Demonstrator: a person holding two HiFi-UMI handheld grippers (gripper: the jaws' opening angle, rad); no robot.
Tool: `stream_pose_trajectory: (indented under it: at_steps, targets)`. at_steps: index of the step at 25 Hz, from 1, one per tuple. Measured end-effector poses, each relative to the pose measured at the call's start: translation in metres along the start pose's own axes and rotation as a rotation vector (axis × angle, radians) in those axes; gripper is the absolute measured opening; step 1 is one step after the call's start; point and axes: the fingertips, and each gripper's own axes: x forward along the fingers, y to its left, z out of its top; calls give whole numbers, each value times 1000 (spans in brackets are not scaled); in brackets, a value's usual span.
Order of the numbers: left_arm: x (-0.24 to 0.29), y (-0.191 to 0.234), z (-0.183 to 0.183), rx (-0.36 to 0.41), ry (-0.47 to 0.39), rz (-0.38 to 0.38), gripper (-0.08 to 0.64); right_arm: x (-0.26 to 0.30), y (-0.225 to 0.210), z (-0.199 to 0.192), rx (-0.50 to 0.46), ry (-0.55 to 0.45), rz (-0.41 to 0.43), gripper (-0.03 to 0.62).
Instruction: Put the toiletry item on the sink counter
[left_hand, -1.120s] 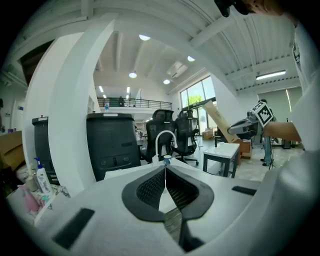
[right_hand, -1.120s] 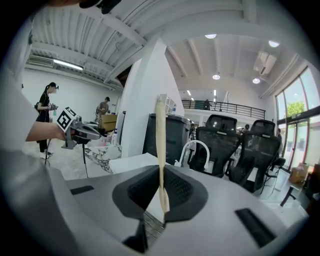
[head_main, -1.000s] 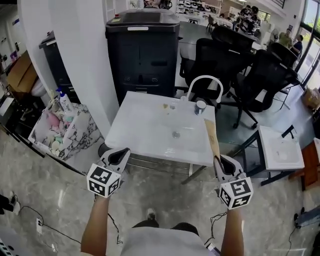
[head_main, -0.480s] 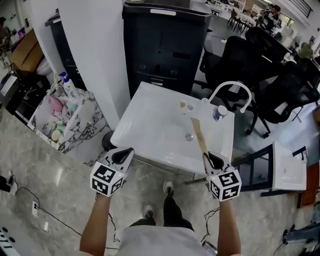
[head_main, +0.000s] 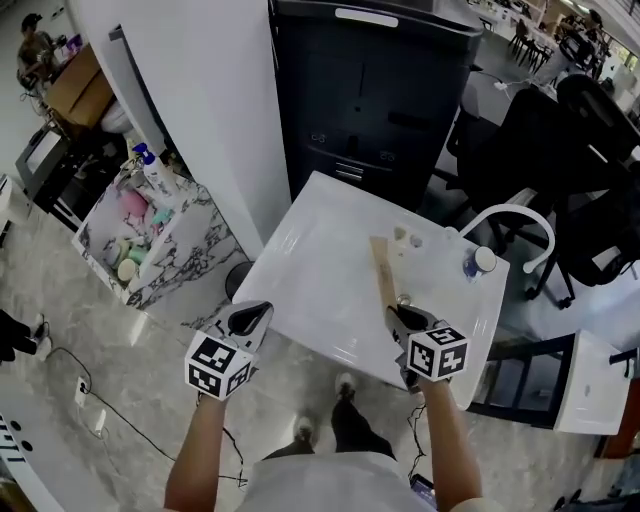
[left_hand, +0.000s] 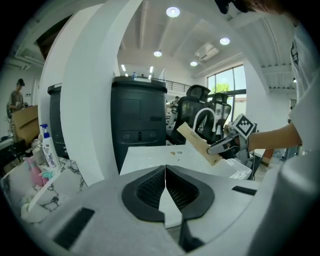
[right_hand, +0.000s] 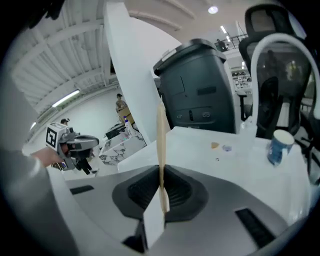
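Observation:
A flat, thin tan toiletry item (head_main: 381, 270) stands up from my right gripper (head_main: 397, 318), which is shut on its lower end. In the right gripper view the item (right_hand: 161, 135) rises edge-on between the pads. It hangs above the front right part of the white sink counter (head_main: 310, 255). My left gripper (head_main: 250, 318) hovers at the counter's front left edge, and its jaws (left_hand: 165, 172) are shut with nothing in them. The left gripper view shows the tan item (left_hand: 199, 143) off to the right.
A curved white faucet (head_main: 512, 216) and a small blue-and-white cup (head_main: 479, 262) stand at the counter's back right. A tall black cabinet (head_main: 380, 90) is behind it. A marble-patterned bin of bottles (head_main: 150, 235) sits left. Black office chairs (head_main: 585, 160) are at the right.
The view has closed in on the sink counter. Both grippers moved forward and down; the right one carried the tan item from beside the counter's right edge to over its basin.

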Motion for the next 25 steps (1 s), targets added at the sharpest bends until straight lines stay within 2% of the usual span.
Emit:
stream_pose_trajectory:
  at_steps: [4, 9, 16, 20, 25]
  targets:
    - [19, 14, 0, -21, 25, 25, 11, 48, -8, -3, 130, 41, 85, 28]
    - [39, 28, -8, -51, 56, 46, 11, 97, -3, -15, 395, 89, 213, 28]
    - [61, 41, -17, -70, 76, 60, 11, 154, 13, -30, 660, 139, 333, 29]
    - [65, 46, -26, -69, 101, 70, 11, 179, 15, -40, 796, 161, 346, 29]
    - [62, 56, -39, -62, 124, 118, 11, 195, 17, -52, 1028, 152, 338, 29]
